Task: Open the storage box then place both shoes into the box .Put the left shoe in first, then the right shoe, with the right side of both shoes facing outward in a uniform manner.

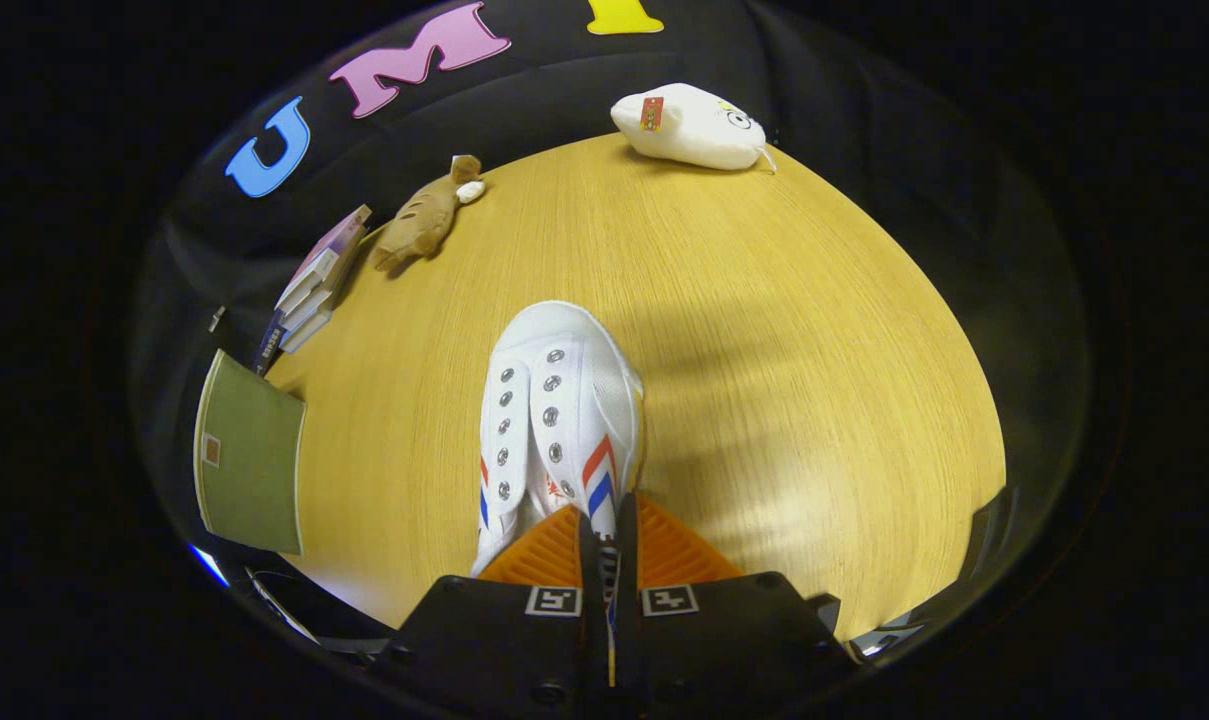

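My jaws [606,545] are clenched on the rear side wall of a white shoe [554,410], a thin strip of its canvas pinched between both fingers. The shoe points away from me, its toe out over the wooden bench [784,330]; whether its sole rests on the bench or hangs just above it I cannot tell.

As I judge it, the task is in its carrying stage: one shoe is in hand and not yet in any box. Which shoe of the pair this is I can't say from here, and the second shoe's whereabouts are unknown to me.

A green flat panel [249,460] stands off to my left at the bench edge; it may belong to the storage box, but it is cut off and I can't tell if anything is open. Beyond lie stacked books [314,285], a brown plush toy [419,215] and a white plush toy [694,125].
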Tool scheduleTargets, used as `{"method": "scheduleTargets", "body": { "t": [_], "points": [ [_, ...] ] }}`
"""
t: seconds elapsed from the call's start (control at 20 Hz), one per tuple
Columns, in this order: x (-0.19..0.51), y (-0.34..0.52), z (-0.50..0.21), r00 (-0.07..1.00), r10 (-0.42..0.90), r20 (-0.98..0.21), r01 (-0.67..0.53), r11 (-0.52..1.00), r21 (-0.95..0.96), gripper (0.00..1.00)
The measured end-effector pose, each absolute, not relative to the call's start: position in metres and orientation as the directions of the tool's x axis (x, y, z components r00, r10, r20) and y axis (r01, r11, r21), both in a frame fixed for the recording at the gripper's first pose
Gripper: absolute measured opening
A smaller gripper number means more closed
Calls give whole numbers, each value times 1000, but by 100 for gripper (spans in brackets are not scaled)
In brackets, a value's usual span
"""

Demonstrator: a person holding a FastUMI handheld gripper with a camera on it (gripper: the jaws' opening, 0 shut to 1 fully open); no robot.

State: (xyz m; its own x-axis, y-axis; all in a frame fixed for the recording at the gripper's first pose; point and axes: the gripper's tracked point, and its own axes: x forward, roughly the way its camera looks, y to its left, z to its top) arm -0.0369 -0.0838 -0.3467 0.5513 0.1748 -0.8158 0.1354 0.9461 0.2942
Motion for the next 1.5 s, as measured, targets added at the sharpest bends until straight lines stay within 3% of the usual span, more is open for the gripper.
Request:
{"method": "scheduleTargets", "body": {
  "t": [0.45, 0.85, 1.15, 1.5],
  "points": [
    [-21, -1, -221, 635, 265, -725, 90, 907, 411, 7],
    [-23, 153, -121, 647, 426, -633, -6, 833, 554, 7],
    [-21, 260, -101, 636, 462, -618, -53, 825, 563, 7],
    [-26, 359, -144, 571, 443, -691, -68, 864, 498, 7]
  ]
}}
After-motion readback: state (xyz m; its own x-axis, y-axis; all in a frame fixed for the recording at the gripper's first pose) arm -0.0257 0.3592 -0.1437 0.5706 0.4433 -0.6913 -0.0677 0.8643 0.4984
